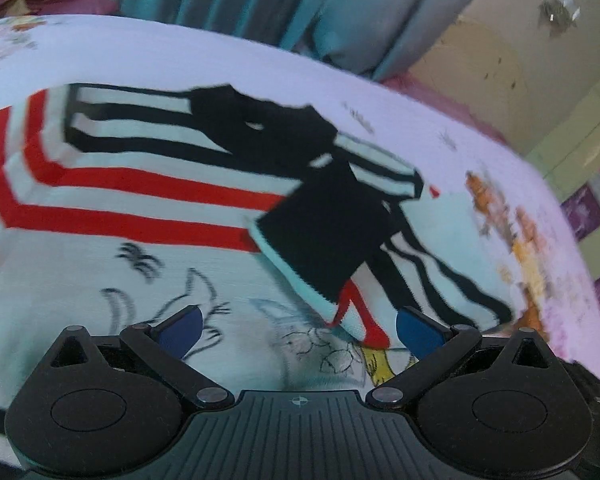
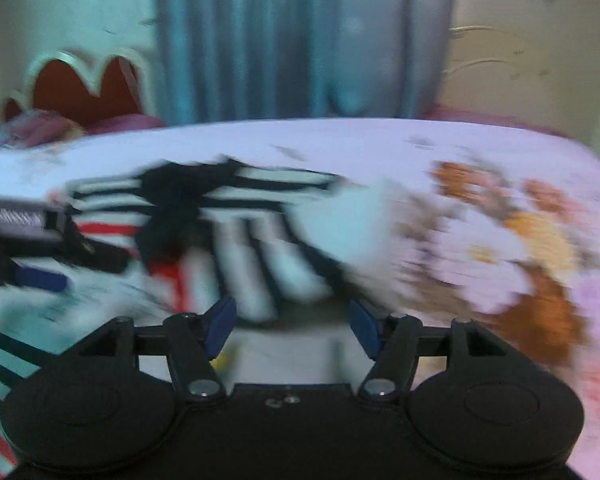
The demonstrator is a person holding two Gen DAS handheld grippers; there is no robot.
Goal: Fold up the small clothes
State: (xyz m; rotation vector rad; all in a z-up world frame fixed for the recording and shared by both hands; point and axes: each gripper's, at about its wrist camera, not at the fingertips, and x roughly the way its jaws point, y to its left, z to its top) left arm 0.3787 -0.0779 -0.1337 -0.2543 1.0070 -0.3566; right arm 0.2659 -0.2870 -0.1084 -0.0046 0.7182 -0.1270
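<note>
A small white sweater (image 1: 148, 196) with red and black stripes, a black collar and cartoon drawings lies spread on the bed. Its black-cuffed sleeve (image 1: 324, 236) is folded across the body. My left gripper (image 1: 298, 330) is open and empty, just above the sweater's printed front. My right gripper (image 2: 292, 328) is open and empty over the striped part of the sweater (image 2: 260, 248); this view is blurred. The left gripper's blue finger (image 2: 40, 278) shows at the left edge of the right wrist view.
The bed (image 1: 260, 64) has a pale sheet with a floral print (image 2: 520, 240) on the right side. A red headboard (image 2: 88, 88) and pink pillow (image 2: 44, 128) are at the far left. Blue curtains (image 2: 280, 40) hang behind the bed.
</note>
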